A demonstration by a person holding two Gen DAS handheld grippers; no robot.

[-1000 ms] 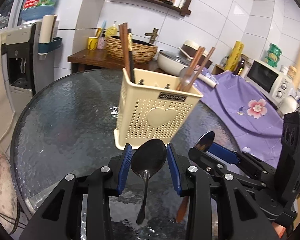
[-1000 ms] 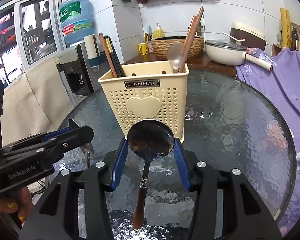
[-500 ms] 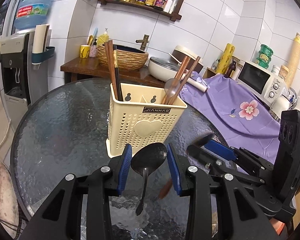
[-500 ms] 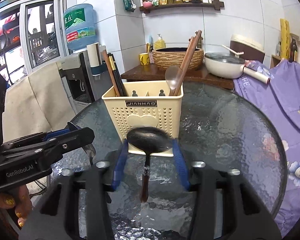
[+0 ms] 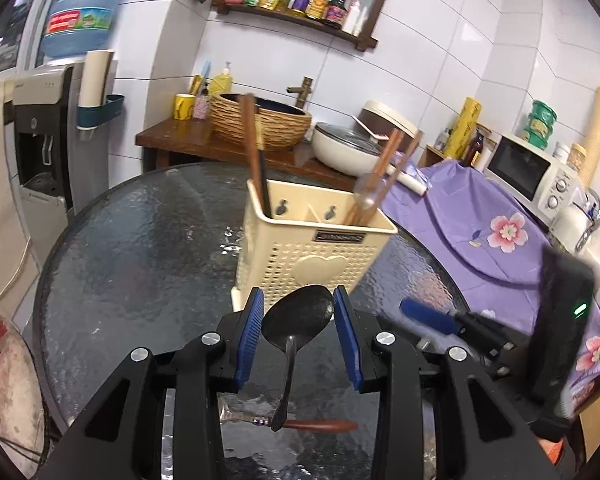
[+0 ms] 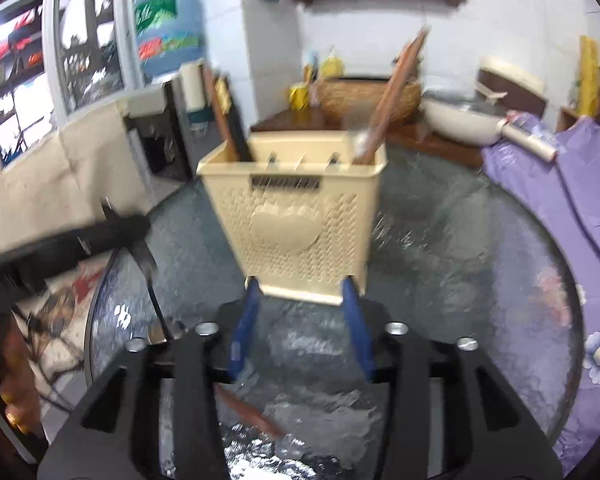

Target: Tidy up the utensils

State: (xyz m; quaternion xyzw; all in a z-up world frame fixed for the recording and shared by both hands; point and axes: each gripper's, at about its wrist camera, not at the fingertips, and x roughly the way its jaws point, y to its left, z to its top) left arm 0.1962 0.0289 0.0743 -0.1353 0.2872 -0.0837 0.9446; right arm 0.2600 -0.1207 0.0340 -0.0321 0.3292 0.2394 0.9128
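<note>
The left hand-held gripper (image 5: 298,326) is clamped on a dark metal spoon (image 5: 298,316), bowl between the blue pads, just in front of the cream utensil caddy (image 5: 312,248) on the glass desk (image 5: 140,272). The right hand-held gripper (image 6: 302,320) has just been opening; its jaws stand apart and empty. A wooden-handled spoon (image 5: 300,424) lies flat on the desk.

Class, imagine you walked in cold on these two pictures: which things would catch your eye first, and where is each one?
First, the cream utensil holder standing mid-table, with chopsticks in its left compartment. Next, the dark spoon gripped between the left gripper's blue pads, bowl up. The right gripper is empty, and a wooden-handled utensil lies flat on the glass table nearest the camera.
</note>
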